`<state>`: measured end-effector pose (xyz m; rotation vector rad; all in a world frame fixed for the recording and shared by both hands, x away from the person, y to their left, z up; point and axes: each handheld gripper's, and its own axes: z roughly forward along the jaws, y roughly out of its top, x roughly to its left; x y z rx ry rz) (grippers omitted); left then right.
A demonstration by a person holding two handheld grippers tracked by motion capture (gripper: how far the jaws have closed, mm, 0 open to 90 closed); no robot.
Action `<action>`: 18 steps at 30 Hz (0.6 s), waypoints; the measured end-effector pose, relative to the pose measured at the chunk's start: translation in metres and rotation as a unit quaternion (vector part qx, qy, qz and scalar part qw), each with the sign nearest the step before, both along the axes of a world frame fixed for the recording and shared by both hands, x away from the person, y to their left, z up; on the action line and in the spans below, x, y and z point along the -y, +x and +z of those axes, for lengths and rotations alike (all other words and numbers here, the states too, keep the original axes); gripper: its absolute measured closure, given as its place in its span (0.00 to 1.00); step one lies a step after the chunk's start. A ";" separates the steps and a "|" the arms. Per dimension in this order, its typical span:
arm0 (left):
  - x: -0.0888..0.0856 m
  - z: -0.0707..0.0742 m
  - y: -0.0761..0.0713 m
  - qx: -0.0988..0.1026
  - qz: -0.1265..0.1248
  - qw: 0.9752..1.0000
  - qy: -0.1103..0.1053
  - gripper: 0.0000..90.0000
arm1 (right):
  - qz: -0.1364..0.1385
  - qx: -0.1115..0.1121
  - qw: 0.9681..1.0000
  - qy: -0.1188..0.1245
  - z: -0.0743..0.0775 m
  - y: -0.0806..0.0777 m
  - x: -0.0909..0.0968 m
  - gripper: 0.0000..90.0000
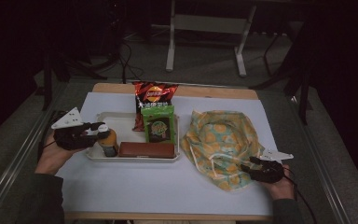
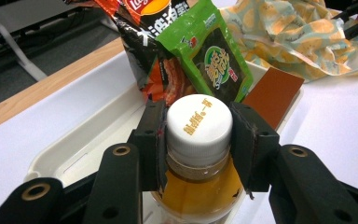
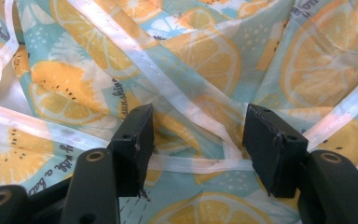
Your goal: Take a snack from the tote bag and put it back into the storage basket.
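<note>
Left claw [image 2: 198,140] clamps bottle [image 2: 199,154] cap – right claw [image 3: 198,140] open over bag [image 3: 214,56]

On the tray [image 1: 98,156], the bottle [image 1: 108,143] stood left of the box [image 1: 146,150]; two packets [image 1: 158,122] behind; bag [image 1: 223,140] lay right.

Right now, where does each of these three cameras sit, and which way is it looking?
High view: above the table, looking down; forearms, left gripper, right gripper.
Left gripper view: between its jaws clamped on the bottle, facing the tray.
Right gripper view: open jaws over the fabric bag.
Shared: the bag.
</note>
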<state>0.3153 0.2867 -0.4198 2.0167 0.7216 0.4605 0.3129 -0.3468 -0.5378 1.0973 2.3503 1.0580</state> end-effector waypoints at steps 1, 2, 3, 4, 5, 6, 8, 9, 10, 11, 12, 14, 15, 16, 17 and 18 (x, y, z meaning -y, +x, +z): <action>0.000 0.000 0.000 -0.001 0.001 1.000 -0.003 0.65 | 0.000 0.000 1.000 0.000 0.000 0.000 0.000 0.48; -0.001 -0.001 0.001 -0.003 0.002 1.000 -0.008 0.64 | 0.000 0.000 1.000 0.000 0.000 0.000 0.000 0.48; -0.001 -0.002 0.001 -0.005 0.002 1.000 -0.012 0.64 | 0.000 0.000 1.000 0.000 0.000 0.000 0.000 0.48; -0.001 -0.003 0.001 -0.006 0.001 1.000 -0.018 0.63 | 0.000 0.000 1.000 0.000 0.000 0.000 0.000 0.48; -0.002 -0.003 0.001 -0.007 0.001 1.000 -0.020 0.61 | 0.000 0.000 1.000 0.000 0.000 0.000 0.000 0.48; -0.002 -0.003 0.001 -0.009 -0.001 1.000 -0.023 0.59 | 0.000 0.000 1.000 0.000 0.000 0.000 0.000 0.48; -0.001 -0.003 0.001 -0.012 0.001 1.000 -0.020 0.56 | 0.000 0.000 1.000 0.000 0.000 0.000 0.000 0.48; -0.001 -0.003 0.001 -0.013 0.001 1.000 -0.020 0.54 | 0.000 0.000 1.000 0.000 0.000 0.000 0.000 0.48; -0.002 -0.003 0.002 -0.013 0.003 1.000 -0.022 0.53 | 0.000 0.000 1.000 0.000 0.000 0.000 0.000 0.48; -0.002 -0.003 0.002 -0.013 0.004 1.000 -0.024 0.51 | 0.000 0.000 1.000 0.000 0.000 0.000 0.000 0.48; -0.002 -0.003 0.002 -0.014 0.006 0.999 -0.028 0.50 | 0.000 0.000 1.000 0.000 0.000 0.000 0.000 0.48; -0.003 -0.002 0.002 -0.012 0.009 0.999 -0.034 0.49 | 0.000 0.000 1.000 0.000 0.000 0.000 0.000 0.48; -0.003 -0.001 0.002 -0.011 0.011 0.999 -0.036 0.47 | 0.000 0.000 1.000 0.000 0.000 0.000 0.000 0.48; -0.003 -0.001 0.002 -0.011 0.011 0.999 -0.036 0.47 | 0.000 0.000 1.000 0.000 0.000 0.000 0.000 0.48; -0.003 0.001 0.001 -0.005 0.016 0.999 -0.040 0.46 | 0.000 0.000 1.000 0.000 0.000 0.000 0.000 0.48; -0.004 0.002 0.001 -0.003 0.018 0.999 -0.043 0.46 | 0.000 0.000 1.000 0.000 0.000 0.000 0.000 0.48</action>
